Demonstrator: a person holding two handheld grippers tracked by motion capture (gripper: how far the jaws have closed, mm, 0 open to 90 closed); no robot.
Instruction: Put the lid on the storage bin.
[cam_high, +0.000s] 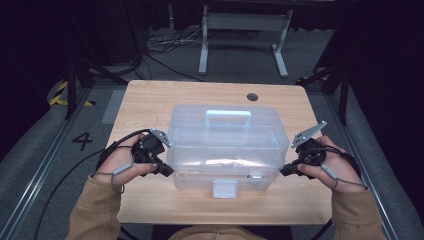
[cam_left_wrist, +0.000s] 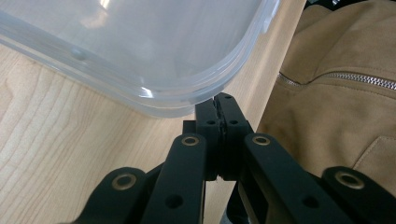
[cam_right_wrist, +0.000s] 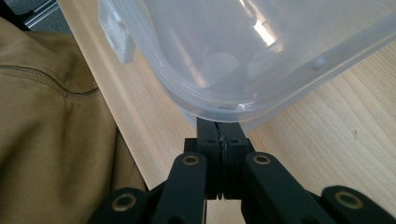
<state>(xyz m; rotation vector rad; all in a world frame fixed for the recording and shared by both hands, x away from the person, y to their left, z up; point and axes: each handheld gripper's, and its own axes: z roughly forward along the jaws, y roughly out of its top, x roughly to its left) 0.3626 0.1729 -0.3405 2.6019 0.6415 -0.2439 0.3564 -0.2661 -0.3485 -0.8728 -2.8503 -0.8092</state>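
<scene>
A wooden table (cam_high: 150, 102) carries a clear plastic box (cam_high: 227, 145), set at the middle and a little toward the person's side. The box has a lid (cam_high: 225, 122) with a flat handle (cam_high: 228, 117) on top and a latch (cam_high: 224, 188) hanging at its near wall. Something pale seems to lie inside on the bottom, though the cloudy plastic keeps it from being made out.

The person sits at the near edge in a tan jacket (cam_left_wrist: 345, 107), forearms coming in on both sides of the box.

The left gripper (cam_high: 167, 170) sits at the box's near left corner, its jaws clenched flat together with nothing between them. In the left gripper view the tips (cam_left_wrist: 219, 105) sit just under the rounded lid rim, at or touching the corner.

The right gripper (cam_high: 285, 171) mirrors it at the near right corner, jaws likewise pressed together and empty. In the right gripper view its tips (cam_right_wrist: 219, 128) tuck beneath the rim of the corner, with the latch (cam_right_wrist: 116, 39) off to the upper left.

A small round hole (cam_high: 252, 96) marks the far side of the table
</scene>
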